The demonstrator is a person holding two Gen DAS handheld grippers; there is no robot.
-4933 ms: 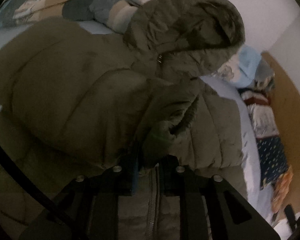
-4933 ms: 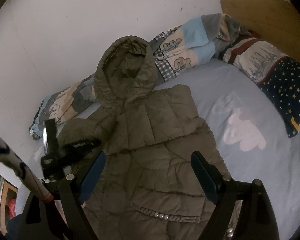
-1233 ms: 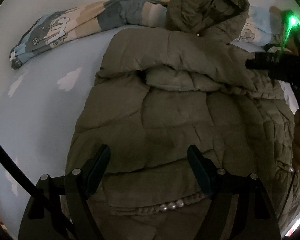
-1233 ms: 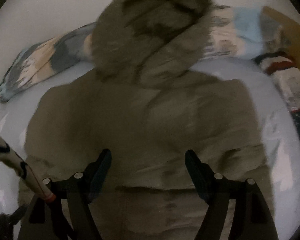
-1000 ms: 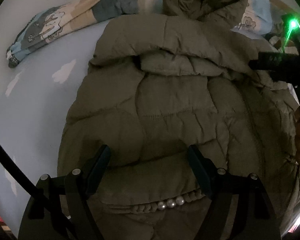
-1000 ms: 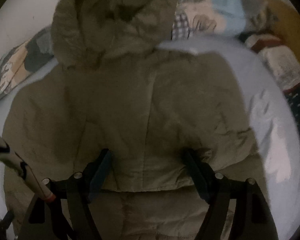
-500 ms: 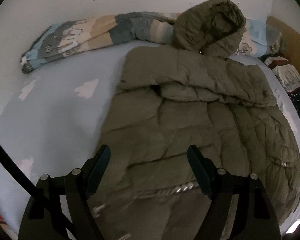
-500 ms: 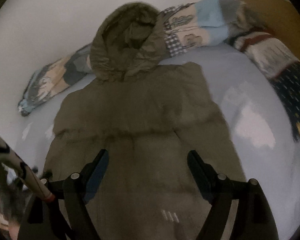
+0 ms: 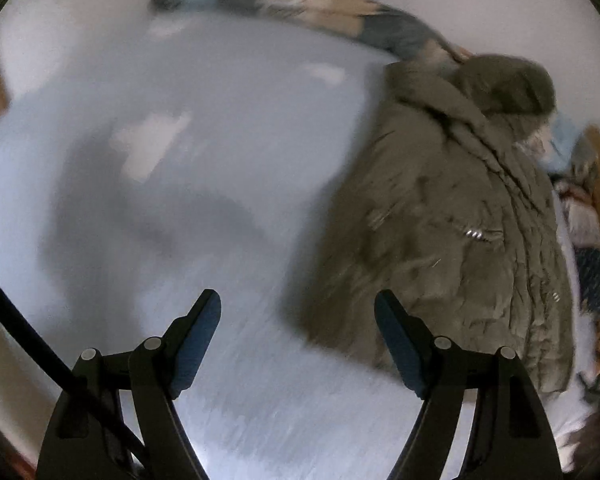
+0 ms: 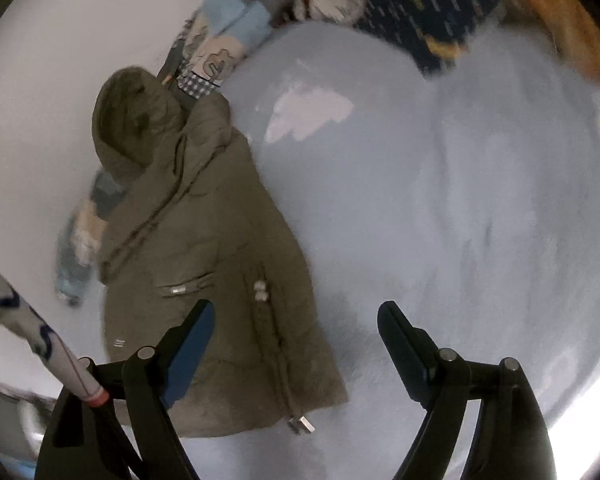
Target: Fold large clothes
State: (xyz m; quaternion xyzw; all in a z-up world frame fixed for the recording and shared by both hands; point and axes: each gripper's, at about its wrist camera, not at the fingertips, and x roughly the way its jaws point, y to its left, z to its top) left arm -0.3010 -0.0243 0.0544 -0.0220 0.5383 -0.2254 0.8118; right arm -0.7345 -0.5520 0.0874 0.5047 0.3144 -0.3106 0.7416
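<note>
The olive padded jacket (image 10: pixel 204 248) lies flat on the pale blue bedsheet (image 10: pixel 440 200), hood (image 10: pixel 134 114) toward the wall, sleeves tucked in. Its slick puffy filling may spring a fold back open. The left gripper (image 9: pixel 298 340) and right gripper (image 10: pixel 294 344) both hover spread wide, holding nothing. A rolled patterned blanket (image 9: pixel 300 0) and pillows (image 10: pixel 432 4) crowd the far edge.

- jacket (image 10: pixel 204 240): olive-khaki, quilted, small silvery studs
- bedsheet (image 10: pixel 440 200): pale blue with white cloud shapes
- rolled blanket (image 9: pixel 320 4): blue, grey and beige patches
- pillow (image 10: pixel 432 4): navy with small yellow dots
</note>
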